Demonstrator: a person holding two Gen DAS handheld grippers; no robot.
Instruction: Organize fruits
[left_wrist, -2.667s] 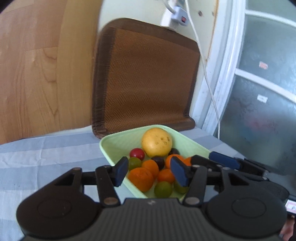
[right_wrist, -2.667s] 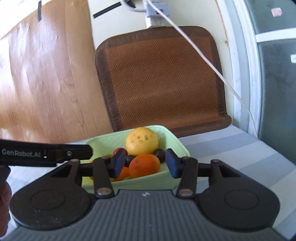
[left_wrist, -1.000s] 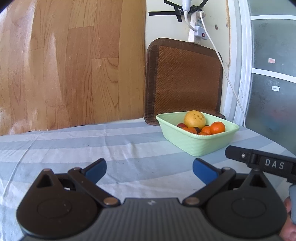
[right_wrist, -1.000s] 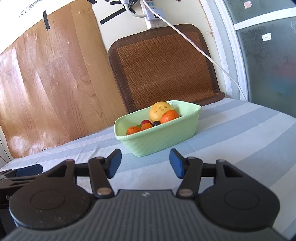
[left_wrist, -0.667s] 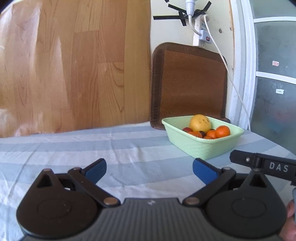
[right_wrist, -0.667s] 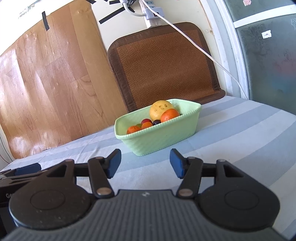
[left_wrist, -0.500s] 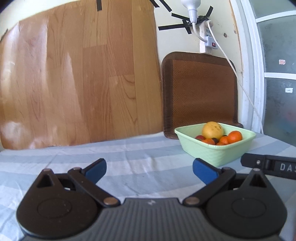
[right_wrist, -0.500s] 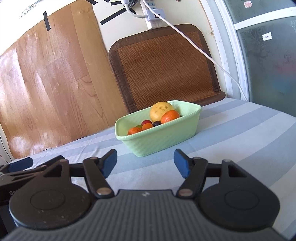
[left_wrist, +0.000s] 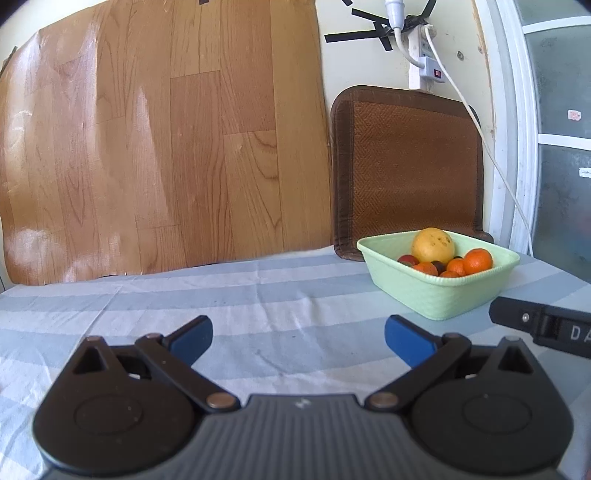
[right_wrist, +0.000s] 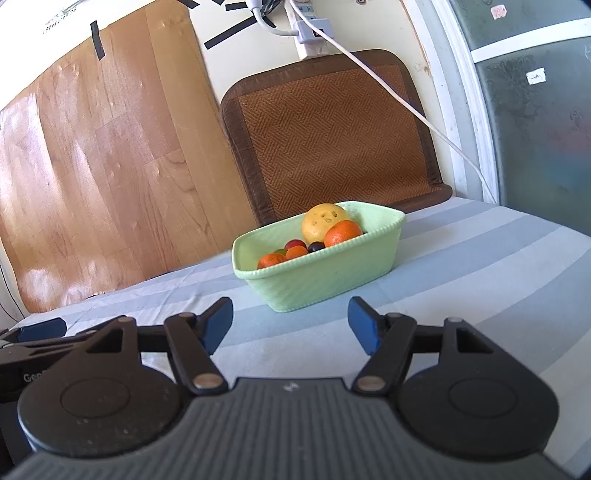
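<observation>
A pale green basket (left_wrist: 439, 299) (right_wrist: 325, 280) stands on the striped tablecloth, holding a big yellow fruit (left_wrist: 433, 244) (right_wrist: 322, 220), several oranges (left_wrist: 477, 261) (right_wrist: 342, 232), a red fruit (right_wrist: 294, 244) and a dark one (right_wrist: 316, 246). My left gripper (left_wrist: 298, 340) is open and empty, well short of the basket, which lies to its upper right. My right gripper (right_wrist: 290, 324) is also open with nothing between its fingers, just in front of the basket. Part of the right gripper's finger (left_wrist: 543, 325) shows at the right edge of the left wrist view.
A brown woven mat (left_wrist: 406, 173) (right_wrist: 332, 133) leans on the wall behind the basket. A white cable (right_wrist: 406, 107) hangs from a power strip (left_wrist: 421, 59). A wood-pattern sheet (left_wrist: 159, 147) covers the wall at left; a glass door (right_wrist: 535, 110) is at right.
The left gripper tilted upward, so the basket sits lower and further right in its view. The right gripper's jaws widened slightly. Earlier both grippers were close over the basket and have pulled back.
</observation>
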